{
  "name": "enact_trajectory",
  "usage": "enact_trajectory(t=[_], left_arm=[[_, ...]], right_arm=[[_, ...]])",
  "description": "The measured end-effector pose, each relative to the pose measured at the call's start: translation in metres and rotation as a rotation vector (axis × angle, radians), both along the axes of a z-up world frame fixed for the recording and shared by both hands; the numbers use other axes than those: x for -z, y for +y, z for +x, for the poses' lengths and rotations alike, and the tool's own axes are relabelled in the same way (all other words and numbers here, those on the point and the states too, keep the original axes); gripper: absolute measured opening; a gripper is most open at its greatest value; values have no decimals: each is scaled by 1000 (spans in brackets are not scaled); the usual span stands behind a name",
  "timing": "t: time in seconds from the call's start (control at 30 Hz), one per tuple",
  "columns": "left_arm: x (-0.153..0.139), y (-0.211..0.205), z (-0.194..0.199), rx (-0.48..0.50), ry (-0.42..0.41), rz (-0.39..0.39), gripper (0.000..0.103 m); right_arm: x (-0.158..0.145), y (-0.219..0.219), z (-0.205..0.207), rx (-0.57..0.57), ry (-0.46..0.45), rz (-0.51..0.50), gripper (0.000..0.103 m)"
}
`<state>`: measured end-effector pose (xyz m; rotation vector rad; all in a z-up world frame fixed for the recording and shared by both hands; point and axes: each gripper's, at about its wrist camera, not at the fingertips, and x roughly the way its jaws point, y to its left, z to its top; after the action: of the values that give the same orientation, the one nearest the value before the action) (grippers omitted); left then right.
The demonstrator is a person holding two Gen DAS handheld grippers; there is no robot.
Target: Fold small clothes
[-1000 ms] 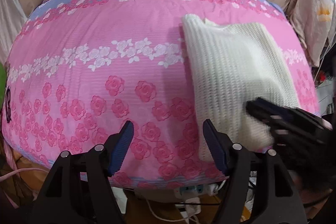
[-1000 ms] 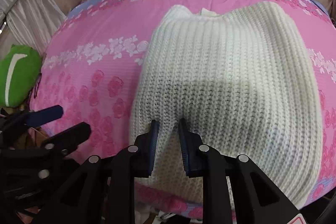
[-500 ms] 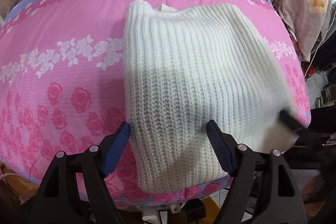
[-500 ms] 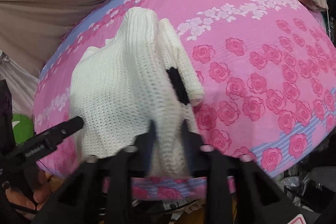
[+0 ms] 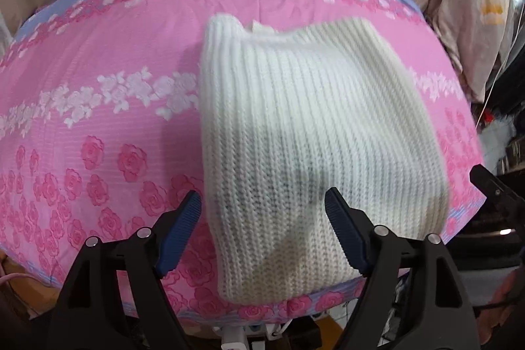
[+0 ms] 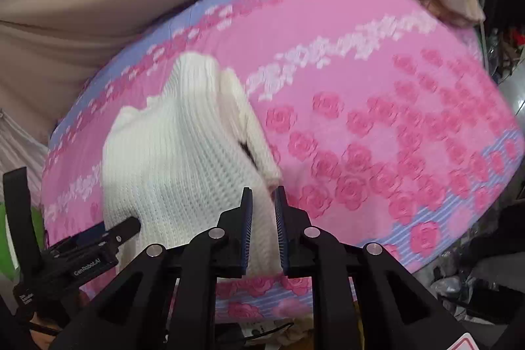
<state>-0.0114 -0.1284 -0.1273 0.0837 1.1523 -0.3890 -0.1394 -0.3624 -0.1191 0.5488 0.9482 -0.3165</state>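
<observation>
Sweater [image 6: 183,153] edge pinched by right tongs [image 6: 262,212]; left tongs [image 5: 262,218] spread wide.

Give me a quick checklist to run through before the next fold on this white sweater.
1. Right gripper has hold of the sweater: ok, jaws nearly shut with knit between them.
2. Left gripper free to take a hold: ok, jaws wide open over the sweater's near-left edge, gripping nothing.
3. Sweater fully on the bedspread: ok, though its near edge lies close to the bed's edge.
4. Side flap tucked flat: not ok, a flap on the right side stands loose in the right wrist view.
5. Grip depth, layers held: cannot tell.
6. Grippers apart from each other: ok.
</observation>
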Motion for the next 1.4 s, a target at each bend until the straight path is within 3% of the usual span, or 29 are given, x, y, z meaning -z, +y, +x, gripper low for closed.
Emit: enact_trajectory(t=[0.07, 0.17, 0.27, 0.33, 0.43, 0.6, 0.67, 0.77, 0.87, 0.9, 0.97, 1.0, 1.03, 1.1, 1.27, 1.33, 1.4], left_arm=[[-9, 3, 5, -22, -35, -10, 75], [-1, -3, 22, -31, -36, 35, 75], [25, -15, 35, -2, -9, 97, 77], [33, -19, 40, -5, -17, 107, 81], [29, -22, 39, -4, -25, 126, 81], [21, -18, 33, -13, -13, 107, 79], [22, -18, 30, -8, -11, 107, 79], [22, -18, 29, -11, -17, 109, 79], [16, -16, 27, -9, 15, 66, 79], [14, -14, 25, -7, 28, 39, 79], [10, -6, 21, 0, 80, -65, 85], [10, -3, 21, -8, 100, -111, 90], [11, 2, 23, -26, 125, -164, 92], [23, 12, 32, -92, 169, -234, 93], [55, 13, 57, -137, 170, -194, 95], [61, 10, 63, -131, 189, -222, 96], [62, 5, 65, -125, 196, -224, 96]], right_arm=[[-21, 7, 1, -40, -35, -28, 19], [-24, 19, 25, -133, -49, 16, 19], [3, 28, 65, -201, 24, -12, 18], [35, 25, 90, -205, 119, -73, 6], [41, 20, 106, -217, 110, -88, 5], [-3, 26, 73, -181, 33, -68, 9], [4, 30, 58, -180, 60, -66, 13], [40, 34, 56, -208, 163, -71, 13], [24, 31, 53, -187, 128, -49, 13], [15, 29, 52, -178, 104, -43, 17], [2, 23, 50, -162, 58, -55, 43], [-2, 20, 49, -145, 45, -76, 64], [-3, 17, 48, -134, 34, -92, 70], [6, 11, 53, -150, 50, -89, 71], [51, -2, 76, -172, 98, 61, 74], [63, -4, 84, -171, 85, 119, 87], [72, -7, 93, -165, 83, 154, 88]])
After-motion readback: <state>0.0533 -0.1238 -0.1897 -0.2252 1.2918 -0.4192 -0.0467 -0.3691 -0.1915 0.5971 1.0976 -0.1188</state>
